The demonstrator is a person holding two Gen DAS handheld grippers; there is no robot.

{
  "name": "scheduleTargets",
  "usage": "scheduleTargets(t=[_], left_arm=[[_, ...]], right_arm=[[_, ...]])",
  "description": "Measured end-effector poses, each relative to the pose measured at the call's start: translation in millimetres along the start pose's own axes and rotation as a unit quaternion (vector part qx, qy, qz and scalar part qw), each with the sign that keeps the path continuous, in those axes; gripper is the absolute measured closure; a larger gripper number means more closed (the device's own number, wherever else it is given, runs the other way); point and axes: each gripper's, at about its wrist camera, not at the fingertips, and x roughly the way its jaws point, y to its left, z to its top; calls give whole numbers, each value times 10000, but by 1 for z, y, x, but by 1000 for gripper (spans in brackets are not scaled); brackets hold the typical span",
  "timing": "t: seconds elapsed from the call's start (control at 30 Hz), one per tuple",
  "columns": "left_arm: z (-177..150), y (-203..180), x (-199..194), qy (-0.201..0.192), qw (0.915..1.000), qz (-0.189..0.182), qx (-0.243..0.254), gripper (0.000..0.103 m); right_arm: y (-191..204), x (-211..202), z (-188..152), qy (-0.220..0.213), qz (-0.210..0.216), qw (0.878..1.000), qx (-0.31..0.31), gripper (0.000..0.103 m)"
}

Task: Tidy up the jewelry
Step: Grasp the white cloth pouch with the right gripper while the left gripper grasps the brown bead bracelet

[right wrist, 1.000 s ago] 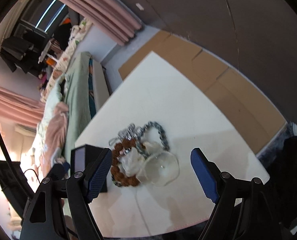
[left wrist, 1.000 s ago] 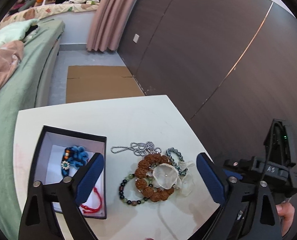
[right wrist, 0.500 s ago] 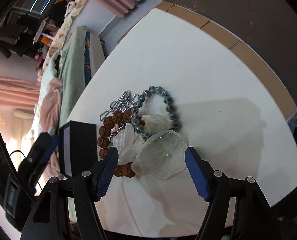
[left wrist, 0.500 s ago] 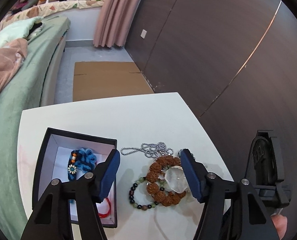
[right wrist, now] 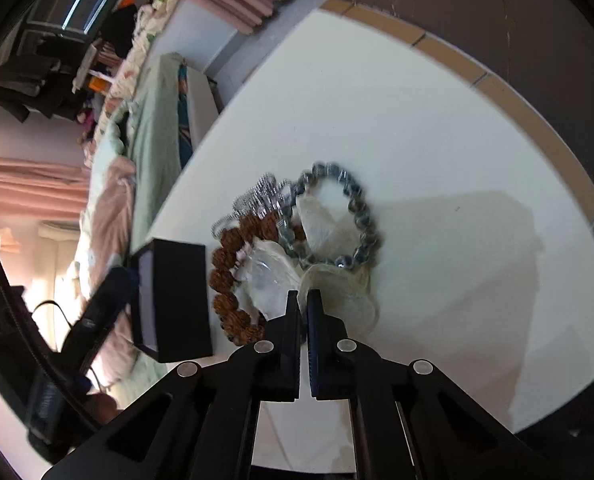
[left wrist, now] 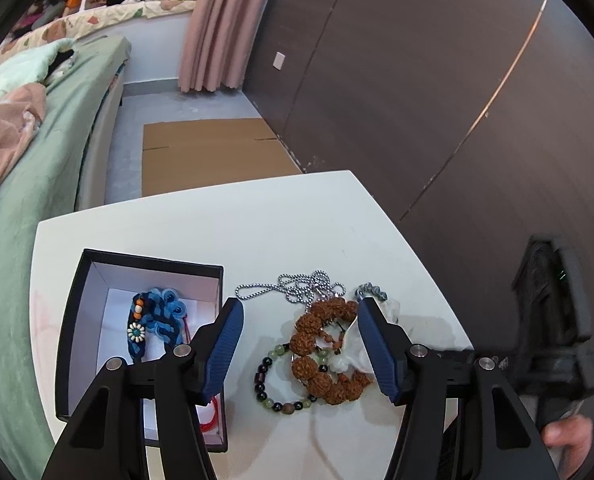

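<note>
Fingers pressed together on the right gripper (right wrist: 301,300), pinching what looks like the edge of the clear pouch (right wrist: 339,300) in the jewelry pile on the white table (left wrist: 217,232); the left gripper (left wrist: 297,340) hangs half-spread over the brown seed bracelet (left wrist: 321,356). That film is light, limp and slippery, so grab a fold. The open box (left wrist: 77,320) sits just left.

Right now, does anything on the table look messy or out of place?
Yes. Beside the open black box the jewelry lies in a heap: a silver chain, a brown bead bracelet, a green and black bead bracelet and clear plastic bags overlap. Only a blue piece and a red cord are boxed.
</note>
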Motion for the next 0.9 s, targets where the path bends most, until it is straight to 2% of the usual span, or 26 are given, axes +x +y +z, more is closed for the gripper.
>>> scheduleTargets(t=[0.2,0.27,0.4,0.53,0.63,0.77,0.9], left_arm=[[-6,-10,4,57,9998,0,207,44],[-8,-15,8,120,9994,-2,332,53],[-13,-25,17,262,9984,-42,501,62],[-16,-31,28,356,9970,77,683,63],[-17,-34,36,287,9955,355,825,77],[-19,-30,48,371,9955,350,796,77],[-18,-27,57,437,9940,526,851,77]], right_arm=[[2,-36,5,-528,341,9980,18,99],[2,-46,8,-720,394,9966,5,99],[0,-60,13,-973,485,9941,23,99],[1,-64,14,-1044,448,9935,0,99],[-1,-63,16,-1015,365,9942,-25,99],[-4,-60,18,-958,339,9948,28,99],[-3,-58,18,-956,292,9950,-2,99]])
